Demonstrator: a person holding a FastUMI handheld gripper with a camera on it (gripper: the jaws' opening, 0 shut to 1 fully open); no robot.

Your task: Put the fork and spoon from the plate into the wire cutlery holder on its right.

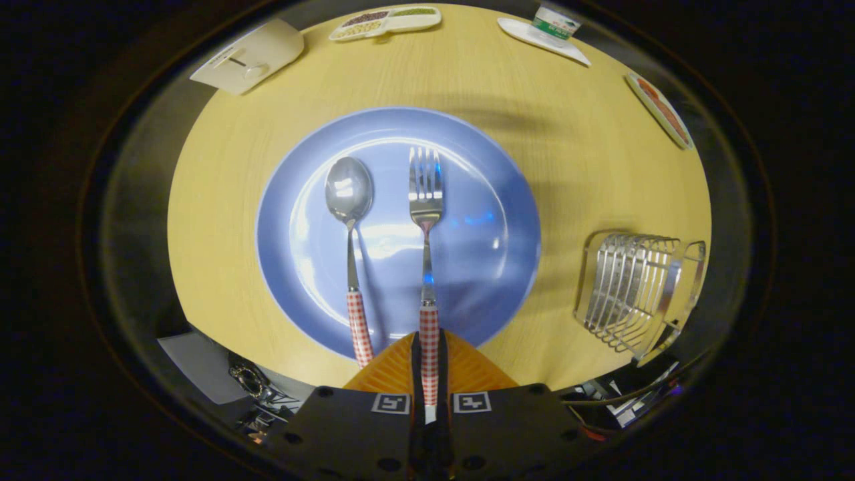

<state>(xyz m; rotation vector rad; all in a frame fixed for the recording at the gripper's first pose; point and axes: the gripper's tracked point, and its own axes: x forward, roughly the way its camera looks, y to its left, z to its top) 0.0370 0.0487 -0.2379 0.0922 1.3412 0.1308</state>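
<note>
Wooden table (574,174) fills the frame; my gripper (429,354) pinches the fork (425,200) handle at lower centre, spoon (349,200) left on the plate (494,220), wire cutlery holder (634,294) right.

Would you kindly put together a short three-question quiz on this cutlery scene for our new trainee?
1. True or false: the tool is shut on the fork by its checked handle.
2. Which item lies on the blue plate untouched? A) spoon B) knife C) ladle
3. Fill in: the wire cutlery holder stands on the wooden table, to the plate's ____.

Key: 1 true; 2 A, the spoon; 3 right.
</note>
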